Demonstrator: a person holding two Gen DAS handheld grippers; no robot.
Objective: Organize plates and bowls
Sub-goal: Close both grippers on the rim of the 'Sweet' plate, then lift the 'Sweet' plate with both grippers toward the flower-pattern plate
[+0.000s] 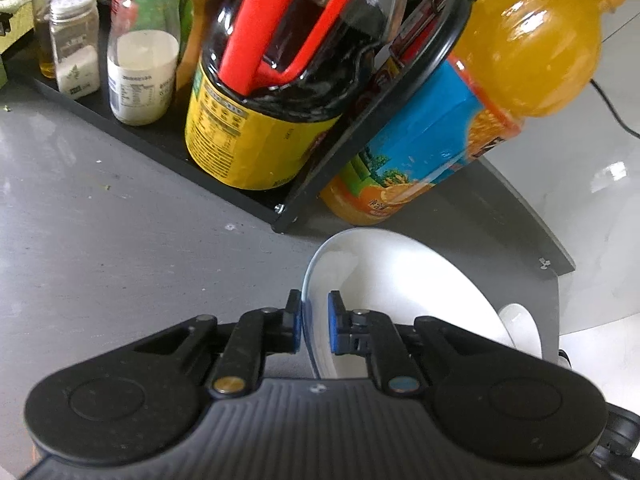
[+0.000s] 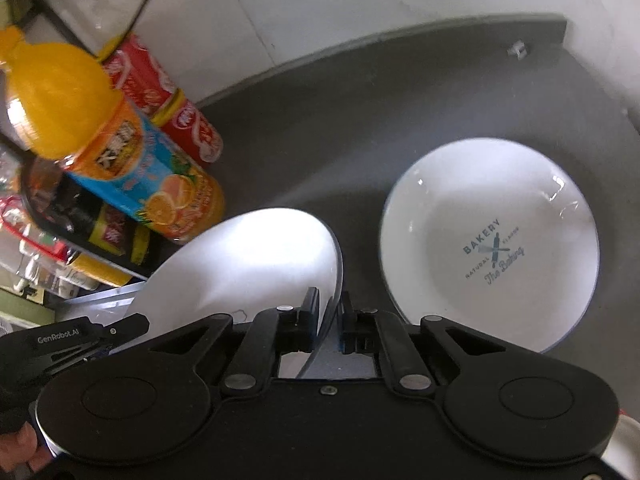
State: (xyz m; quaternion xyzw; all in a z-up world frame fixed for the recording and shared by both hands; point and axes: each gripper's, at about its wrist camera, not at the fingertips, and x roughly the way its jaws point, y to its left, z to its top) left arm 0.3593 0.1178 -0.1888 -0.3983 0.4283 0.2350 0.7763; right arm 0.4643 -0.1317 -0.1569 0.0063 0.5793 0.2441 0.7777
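Note:
My left gripper [image 1: 315, 320] is shut on the left rim of a plain white bowl [image 1: 400, 288], which is tilted above the grey table [image 1: 120, 220]. In the right wrist view my right gripper [image 2: 330, 314] is shut on the right rim of a white bowl [image 2: 248, 264], apparently the same one. The left gripper's black body [image 2: 72, 340] shows at its far side. A second white bowl [image 2: 492, 248] with a blue "BAKERY" print rests upright on the table just to the right.
A black rack [image 1: 224, 184] holds a dark sauce bottle with a red handle [image 1: 260, 120] and small jars [image 1: 76, 52]. An orange juice bottle [image 1: 500, 80] and a red cola bottle [image 2: 168, 100] stand close behind the bowl. The table edge [image 1: 552, 264] is on the right.

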